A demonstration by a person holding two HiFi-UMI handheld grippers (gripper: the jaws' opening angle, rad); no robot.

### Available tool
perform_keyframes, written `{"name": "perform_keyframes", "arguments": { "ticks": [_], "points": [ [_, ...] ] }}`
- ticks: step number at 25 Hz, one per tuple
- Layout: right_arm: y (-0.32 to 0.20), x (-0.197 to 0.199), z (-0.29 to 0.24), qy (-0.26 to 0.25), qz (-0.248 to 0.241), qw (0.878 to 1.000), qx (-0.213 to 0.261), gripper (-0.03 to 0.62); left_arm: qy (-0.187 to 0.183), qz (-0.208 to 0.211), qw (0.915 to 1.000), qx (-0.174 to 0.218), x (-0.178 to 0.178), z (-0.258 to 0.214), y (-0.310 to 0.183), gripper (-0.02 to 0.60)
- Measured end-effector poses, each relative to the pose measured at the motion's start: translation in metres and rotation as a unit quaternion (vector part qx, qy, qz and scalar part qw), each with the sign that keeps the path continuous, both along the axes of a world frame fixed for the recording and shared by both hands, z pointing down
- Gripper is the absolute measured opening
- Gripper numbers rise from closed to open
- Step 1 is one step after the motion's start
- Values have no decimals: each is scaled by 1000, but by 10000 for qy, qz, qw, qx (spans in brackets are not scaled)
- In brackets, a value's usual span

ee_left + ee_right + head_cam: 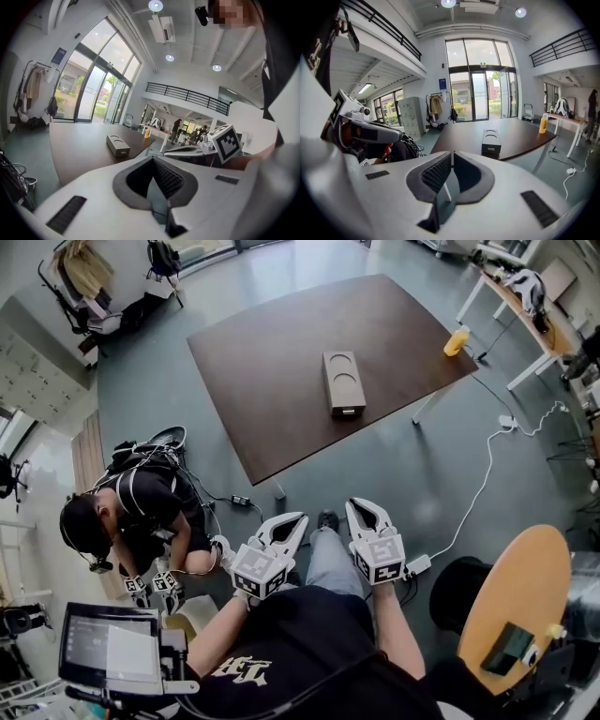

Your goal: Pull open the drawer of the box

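Both your left tongs [292, 521] and right tongs [364, 510] were closed, empty, well short of the box [343, 381]; reaching its drawer [347, 411] came next.

Box [343, 381]: long brown rectangular block, lying flat on dark brown table [262, 381], upper centre of head view, long axis running up-down in frame. Two round recesses in top face, one behind the other. Drawer [347, 411] at short end, lower in frame, front paler than body, appears shut, flush with box. In left gripper view box [117, 145] small, left of centre. In right gripper view box [491, 141] right of centre, drawer end facing camera.
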State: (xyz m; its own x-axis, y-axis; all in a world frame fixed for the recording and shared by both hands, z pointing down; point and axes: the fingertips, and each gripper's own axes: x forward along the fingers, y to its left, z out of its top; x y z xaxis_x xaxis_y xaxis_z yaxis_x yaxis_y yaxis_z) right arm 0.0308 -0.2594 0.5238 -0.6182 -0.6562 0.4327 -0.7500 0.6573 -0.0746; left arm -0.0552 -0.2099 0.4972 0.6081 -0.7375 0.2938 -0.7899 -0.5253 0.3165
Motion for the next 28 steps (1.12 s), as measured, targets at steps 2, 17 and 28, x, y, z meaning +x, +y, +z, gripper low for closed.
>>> {"name": "perform_keyframes", "arguments": {
  "ticks": [2, 17, 28],
  "points": [
    [-21, 2, 5, -22, 17, 10000, -23, -9, -19, 12, 10000, 24, 4, 1, -18, 6],
    [-147, 16, 58, 16, 462, 9986, -245, 35, -172, 33, 9998, -81, 17, 25, -122, 6],
    [-258, 7, 138, 540, 1041, 9928, -231, 100, -184, -109, 9994, -290, 12, 73, -184, 6]
  ]
}}
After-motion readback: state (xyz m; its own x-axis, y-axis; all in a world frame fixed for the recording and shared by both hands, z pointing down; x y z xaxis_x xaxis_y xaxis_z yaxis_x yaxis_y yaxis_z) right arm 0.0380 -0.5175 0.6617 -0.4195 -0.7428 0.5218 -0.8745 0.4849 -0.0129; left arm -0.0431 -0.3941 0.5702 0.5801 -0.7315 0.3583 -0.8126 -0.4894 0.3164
